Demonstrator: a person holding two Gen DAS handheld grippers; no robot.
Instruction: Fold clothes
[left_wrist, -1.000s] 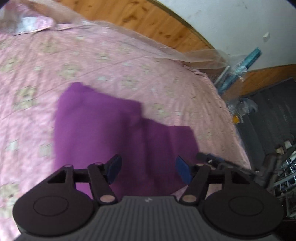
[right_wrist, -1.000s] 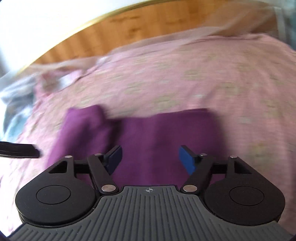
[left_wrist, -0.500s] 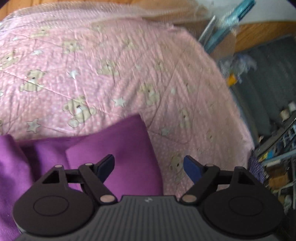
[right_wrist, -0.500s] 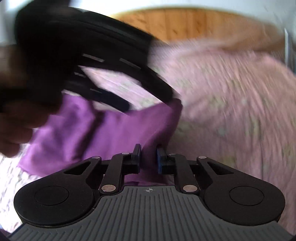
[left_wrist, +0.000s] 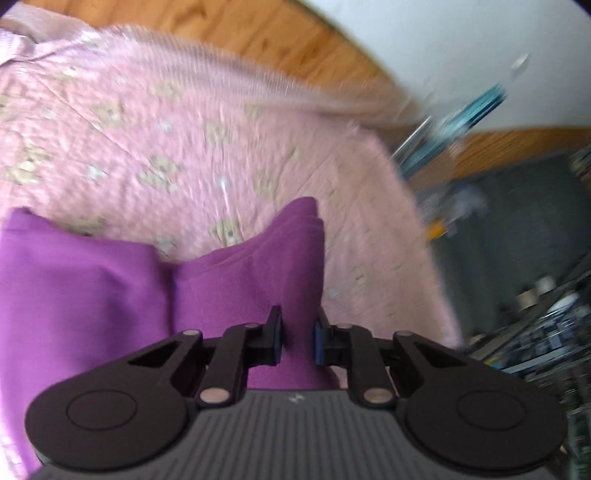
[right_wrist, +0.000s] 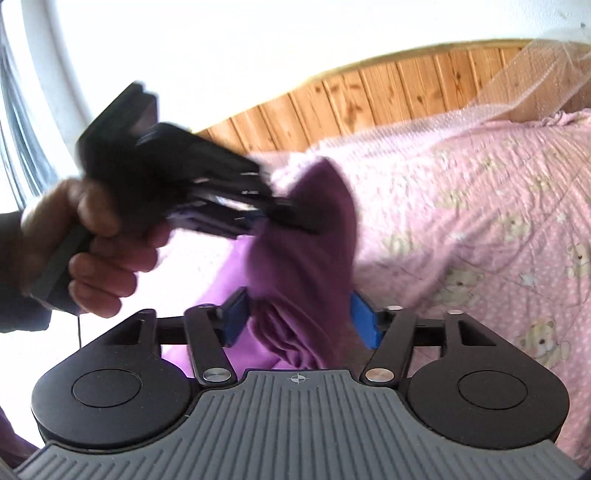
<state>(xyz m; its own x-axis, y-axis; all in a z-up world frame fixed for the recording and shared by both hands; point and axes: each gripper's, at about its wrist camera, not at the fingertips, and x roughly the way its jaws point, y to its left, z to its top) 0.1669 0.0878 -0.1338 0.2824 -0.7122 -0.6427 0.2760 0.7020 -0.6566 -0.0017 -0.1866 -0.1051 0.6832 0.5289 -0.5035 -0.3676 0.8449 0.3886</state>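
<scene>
A purple garment (left_wrist: 92, 295) lies partly folded on the pink bear-print bedcover (left_wrist: 184, 147). My left gripper (left_wrist: 297, 336) is closing, and its pads pinch a raised, layered corner of the cloth. In the right wrist view a person's hand (right_wrist: 103, 258) holds that left gripper (right_wrist: 295, 218) up at the left, with the purple garment (right_wrist: 306, 266) hanging from its tips in a bunch. My right gripper (right_wrist: 299, 321) is opening; the hanging bunch passes between its blue pads (right_wrist: 364, 325), which stand wide and do not squeeze it.
The bedcover (right_wrist: 480, 221) stretches away to the right, with a wooden headboard (right_wrist: 388, 96) and sheer netting (right_wrist: 535, 74) behind it. Past the bed's right edge are a dark floor and blurred clutter (left_wrist: 535, 314).
My left gripper went from wide open to pinched on the garment's corner and lifted it. My right gripper, shut on the cloth half a second ago, has spread wide again and risen.
</scene>
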